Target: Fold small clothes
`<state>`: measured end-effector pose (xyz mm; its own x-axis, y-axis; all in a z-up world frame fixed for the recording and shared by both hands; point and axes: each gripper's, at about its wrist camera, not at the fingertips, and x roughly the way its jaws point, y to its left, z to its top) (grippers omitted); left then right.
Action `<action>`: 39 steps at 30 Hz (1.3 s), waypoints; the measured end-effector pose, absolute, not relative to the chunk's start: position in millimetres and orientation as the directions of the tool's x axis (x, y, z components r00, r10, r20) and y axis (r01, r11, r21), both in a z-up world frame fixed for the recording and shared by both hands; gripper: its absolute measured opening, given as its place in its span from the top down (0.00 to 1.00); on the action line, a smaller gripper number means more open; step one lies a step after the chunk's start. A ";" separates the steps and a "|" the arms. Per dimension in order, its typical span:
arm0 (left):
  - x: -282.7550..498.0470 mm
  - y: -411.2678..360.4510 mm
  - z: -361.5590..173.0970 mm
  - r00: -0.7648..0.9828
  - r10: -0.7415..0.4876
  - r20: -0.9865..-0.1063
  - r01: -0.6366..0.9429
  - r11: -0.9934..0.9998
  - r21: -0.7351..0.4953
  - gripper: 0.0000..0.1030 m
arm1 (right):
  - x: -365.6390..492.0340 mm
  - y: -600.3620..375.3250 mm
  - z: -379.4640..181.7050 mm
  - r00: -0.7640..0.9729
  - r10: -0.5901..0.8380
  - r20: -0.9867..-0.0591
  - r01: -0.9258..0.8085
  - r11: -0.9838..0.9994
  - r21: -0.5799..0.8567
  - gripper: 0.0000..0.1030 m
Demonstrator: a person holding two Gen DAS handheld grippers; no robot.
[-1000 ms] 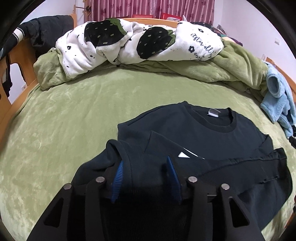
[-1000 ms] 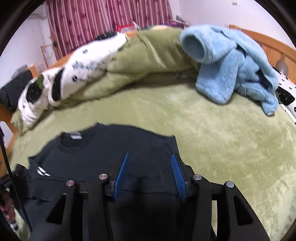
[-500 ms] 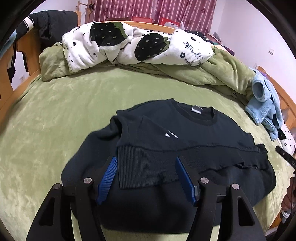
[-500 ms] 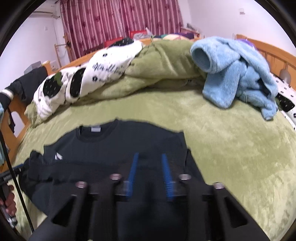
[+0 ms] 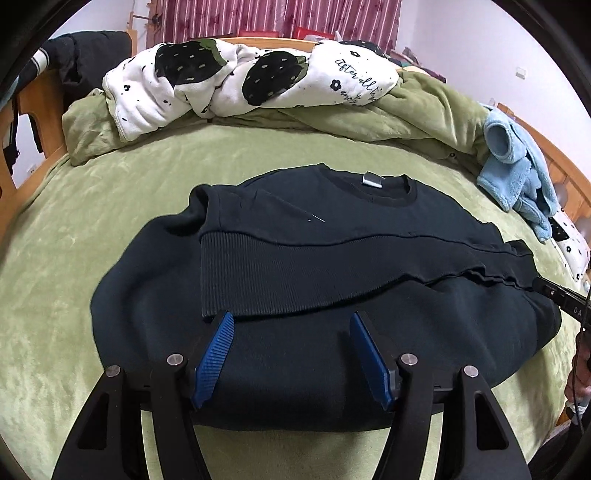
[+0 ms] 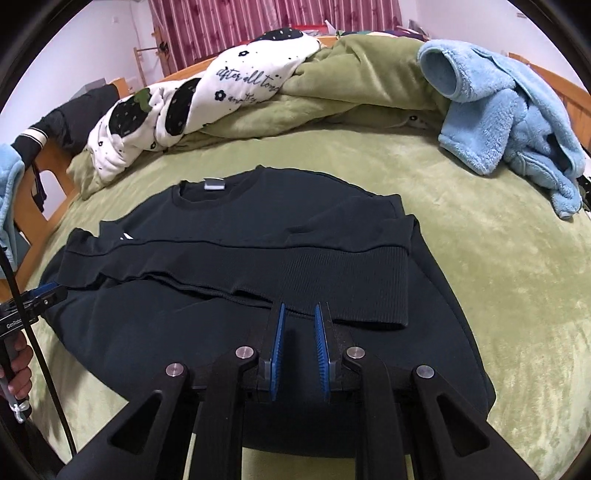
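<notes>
Left gripper (image 5: 291, 325) gapes, right gripper (image 6: 298, 314) nearly closed, both empty: regrip the sweatshirt's (image 5: 332, 258) hem (image 5: 295, 284) at 6 o'clock (evenly).

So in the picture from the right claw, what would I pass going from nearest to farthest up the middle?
Right claw → black sweatshirt → bare green bed cover → bunched green blanket → red curtains.

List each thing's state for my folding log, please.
Sweatshirt: flat on the bed, hem folded up over the chest.
Left gripper: open, holding nothing.
Right gripper: narrowly open, holding nothing.
Blue fleece: crumpled, unfolded.
White blanket: bunched by the headboard.
</notes>
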<state>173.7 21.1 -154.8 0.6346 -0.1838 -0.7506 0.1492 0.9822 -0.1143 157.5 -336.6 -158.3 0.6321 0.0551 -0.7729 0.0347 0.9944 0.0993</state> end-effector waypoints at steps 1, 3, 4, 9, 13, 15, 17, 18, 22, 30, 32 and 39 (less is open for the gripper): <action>173.1 22.0 -156.4 0.639 -0.184 -0.747 0.151 0.982 -0.113 0.39 | 158.2 -336.9 -158.3 0.633 0.053 -0.773 0.037 0.994 0.098 0.84; 173.1 22.8 -160.2 0.640 -0.182 -0.747 0.155 0.982 -0.107 0.39 | 158.5 -337.6 -158.9 0.636 0.045 -0.770 0.046 0.994 0.095 0.84; 173.4 22.7 -162.3 0.638 -0.178 -0.749 0.157 0.982 -0.100 0.39 | 158.7 -337.7 -160.0 0.635 0.045 -0.771 0.047 0.994 0.097 0.84; 174.6 23.6 -168.0 0.625 -0.173 -0.761 0.153 0.983 -0.097 0.39 | 160.6 -333.5 -165.5 0.631 0.036 -0.775 0.048 0.995 0.085 0.84; 178.1 25.5 -169.7 0.616 -0.171 -0.769 0.144 0.984 -0.103 0.39 | 162.0 -329.8 -168.9 0.635 -0.001 -0.772 0.057 0.997 0.047 0.84; 177.8 24.7 -172.5 0.618 -0.167 -0.768 0.144 0.985 -0.098 0.38 | 164.3 -330.7 -172.6 0.620 0.002 -0.785 0.063 0.997 0.052 0.84; 178.3 21.7 -175.1 0.616 -0.151 -0.773 0.150 0.986 -0.074 0.38 | 168.5 -332.1 -179.0 0.582 0.023 -0.813 0.057 0.996 0.068 0.85; 179.2 19.0 -176.9 0.614 -0.139 -0.777 0.152 0.987 -0.056 0.37 | 171.7 -331.9 -183.7 0.558 0.008 -0.830 0.066 0.996 0.054 0.86; 191.4 14.5 -183.6 0.590 -0.126 -0.797 0.154 0.987 -0.041 0.35 | 178.9 -329.3 -195.8 0.521 0.007 -0.853 0.054 0.998 0.041 0.87; 212.7 5.0 -193.6 0.606 -0.064 -0.793 0.117 0.993 0.009 0.31 | 196.3 -334.4 -203.8 0.511 0.012 -0.859 0.085 0.994 0.065 0.88; 216.1 7.4 -190.5 0.621 -0.070 -0.780 0.111 0.994 0.000 0.32 | 206.0 -336.2 -202.4 0.509 0.009 -0.861 0.099 0.993 0.069 0.88; 238.0 22.5 -171.3 0.631 -0.146 -0.762 0.110 0.989 -0.098 0.40 | 243.8 -342.1 -181.1 0.543 0.007 -0.839 0.130 0.987 0.092 0.89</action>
<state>238.0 22.5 -171.3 0.6311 -0.1457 -0.7619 0.1097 0.9891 -0.0983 243.8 -342.1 -181.1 0.5433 0.0073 -0.8395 0.1297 0.9872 0.0925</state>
